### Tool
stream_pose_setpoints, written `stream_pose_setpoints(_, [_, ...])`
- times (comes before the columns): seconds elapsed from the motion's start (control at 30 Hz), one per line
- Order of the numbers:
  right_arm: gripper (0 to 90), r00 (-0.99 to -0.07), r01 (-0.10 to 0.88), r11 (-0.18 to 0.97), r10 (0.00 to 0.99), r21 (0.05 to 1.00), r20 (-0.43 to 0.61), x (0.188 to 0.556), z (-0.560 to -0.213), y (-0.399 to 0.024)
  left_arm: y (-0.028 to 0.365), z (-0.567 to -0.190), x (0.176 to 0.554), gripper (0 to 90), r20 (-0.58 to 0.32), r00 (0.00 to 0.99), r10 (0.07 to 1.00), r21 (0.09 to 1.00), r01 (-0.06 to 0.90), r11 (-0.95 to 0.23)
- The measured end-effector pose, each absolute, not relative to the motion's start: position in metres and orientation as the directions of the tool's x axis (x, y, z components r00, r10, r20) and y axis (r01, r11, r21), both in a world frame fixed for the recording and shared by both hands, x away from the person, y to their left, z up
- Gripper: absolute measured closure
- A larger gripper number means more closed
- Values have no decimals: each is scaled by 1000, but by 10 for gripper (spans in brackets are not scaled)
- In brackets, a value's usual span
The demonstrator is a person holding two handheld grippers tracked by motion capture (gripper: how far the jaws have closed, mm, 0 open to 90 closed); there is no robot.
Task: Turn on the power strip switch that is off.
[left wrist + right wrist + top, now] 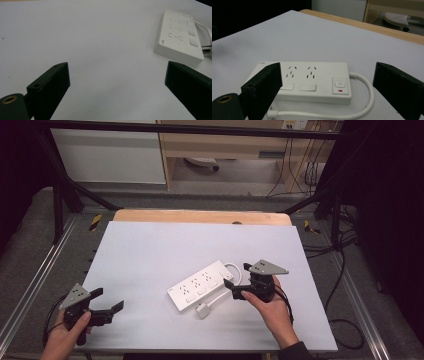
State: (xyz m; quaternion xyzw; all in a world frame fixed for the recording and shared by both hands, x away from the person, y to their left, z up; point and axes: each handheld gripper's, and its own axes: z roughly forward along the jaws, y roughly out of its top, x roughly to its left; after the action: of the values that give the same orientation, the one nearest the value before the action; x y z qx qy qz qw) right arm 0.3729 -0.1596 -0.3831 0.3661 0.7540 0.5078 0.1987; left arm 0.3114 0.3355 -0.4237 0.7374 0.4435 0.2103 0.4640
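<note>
A white power strip [201, 284] lies flat near the middle of the table [150, 255], a little toward the person's right, set at a slant. It is a smooth, hard-looking plastic slab with rounded corners; its top carries rows of socket holes, flat rectangular switches, and one square button with a small red mark at the cord end. A round white cord [220, 297] loops out of that end, curves back along the strip's near side and ends in a white plug [202, 310] lying on the table just beside the strip. The table top is a plain, matte, pale sheet, with a strip of light wood [200, 216] showing along its far edge. The right gripper [237, 281], held in the person's right hand [272, 307], sits just beside the strip's cord end, its black jaws spread wide apart. The left gripper [107, 301], in the left hand [65, 335], is well apart from the strip near the table's front left corner, its jaws also spread wide with nothing between them.
</note>
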Motion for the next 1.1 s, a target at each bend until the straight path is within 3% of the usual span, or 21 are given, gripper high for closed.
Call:
stream_pose_setpoints(0.33, [199,-664,357,229,744,906,74,373,-386,-152,336,-424,311,61,-102,519,849,870,461,-177])
stream_pose_setpoints(0.9, [528,-664,358,244,745,901,62,374,-394,-147,335,-424,312,61,-99,524,846,868,461,-184])
stream_pose_setpoints(1.1, [598,-665,358,245,744,901,61,375,-398,-146,335,-424,312,61,-97,525,845,867,461,-187])
